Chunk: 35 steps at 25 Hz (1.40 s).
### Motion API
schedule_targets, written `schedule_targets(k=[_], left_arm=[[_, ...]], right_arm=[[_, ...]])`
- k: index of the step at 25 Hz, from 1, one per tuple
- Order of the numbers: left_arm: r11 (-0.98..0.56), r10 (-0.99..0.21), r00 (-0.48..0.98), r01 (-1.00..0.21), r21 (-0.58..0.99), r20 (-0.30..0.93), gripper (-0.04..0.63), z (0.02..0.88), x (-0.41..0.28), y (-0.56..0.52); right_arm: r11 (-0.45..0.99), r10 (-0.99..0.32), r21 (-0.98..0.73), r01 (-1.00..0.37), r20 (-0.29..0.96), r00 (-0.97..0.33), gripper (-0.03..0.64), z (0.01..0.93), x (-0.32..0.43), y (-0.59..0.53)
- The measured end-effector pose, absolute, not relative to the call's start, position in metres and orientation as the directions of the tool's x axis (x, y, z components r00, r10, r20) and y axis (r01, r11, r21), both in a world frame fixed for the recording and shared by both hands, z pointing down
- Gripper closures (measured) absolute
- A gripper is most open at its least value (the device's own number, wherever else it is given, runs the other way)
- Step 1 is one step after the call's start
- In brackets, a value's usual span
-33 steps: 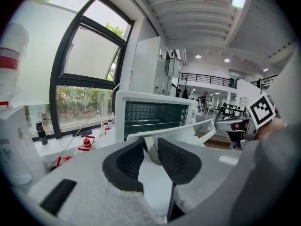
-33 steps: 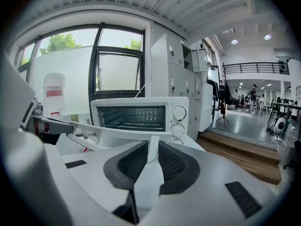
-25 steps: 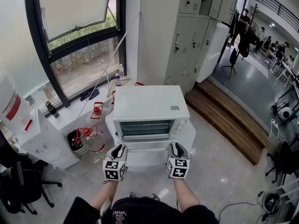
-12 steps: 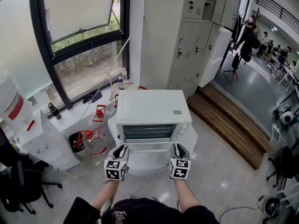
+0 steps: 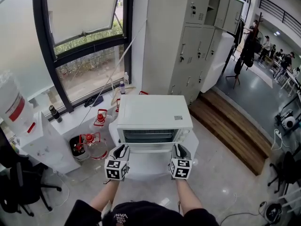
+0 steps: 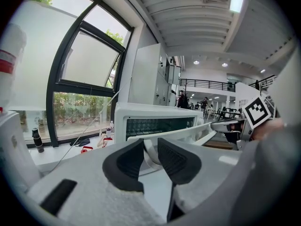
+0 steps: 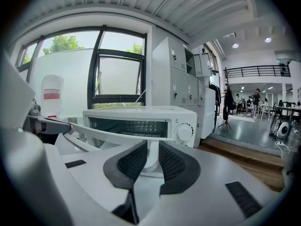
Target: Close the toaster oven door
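A white toaster oven [image 5: 154,111] stands on a white table [image 5: 192,140] in front of me. Its door [image 5: 149,160] hangs open toward me, and the rack inside shows. In the head view my left gripper [image 5: 120,149] is at the left end of the door handle and my right gripper [image 5: 178,149] at the right end. The left gripper view has the left gripper [image 6: 150,155] shut on the handle [image 6: 188,132]. Seen from the right gripper view, the right gripper [image 7: 152,160] is shut on the handle [image 7: 117,136] near the oven's dial [image 7: 183,133].
Water jugs with red caps [image 5: 96,147] sit on the floor to the left, near a water dispenser [image 5: 16,108] and an office chair [image 5: 21,187]. Grey lockers [image 5: 190,41] and a window [image 5: 89,41] stand behind the oven. A wooden step [image 5: 235,126] runs at the right.
Both grippers stay at the two ends of the door handle. The head view has shifted slightly, so the oven sits a little lower in the picture.
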<state>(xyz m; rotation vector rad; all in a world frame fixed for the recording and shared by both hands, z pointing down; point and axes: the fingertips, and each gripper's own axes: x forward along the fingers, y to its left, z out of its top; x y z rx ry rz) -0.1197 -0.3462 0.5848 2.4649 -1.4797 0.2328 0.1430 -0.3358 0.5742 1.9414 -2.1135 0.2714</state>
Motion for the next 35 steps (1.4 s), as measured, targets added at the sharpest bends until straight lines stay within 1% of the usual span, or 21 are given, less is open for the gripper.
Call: schedule_targets(k=[13,25,35], left_arm=[[-0.454,-0.843,0.467,-0.884,0.115,0.265,0.492,0.572,-0.118,-0.370],[-0.448,-0.853,0.453,-0.890,0.083,0.258,0.499,0.561,-0.117,-0.398],[-0.445,-0.857,0.442,-0.894,0.052,0.265,0.503,0.558,-0.115,-0.408]], right_arm=[[0.110,-0.940,0.034,-0.993,0.330,-0.092,0.551,0.562,0.145,-0.361],[0.100,-0.937,0.101,-0.990,0.343,-0.059,0.554,0.550,0.146,-0.390],[0.102,-0.943,0.146,-0.984,0.330,-0.049,0.571,0.546,0.145,-0.401]])
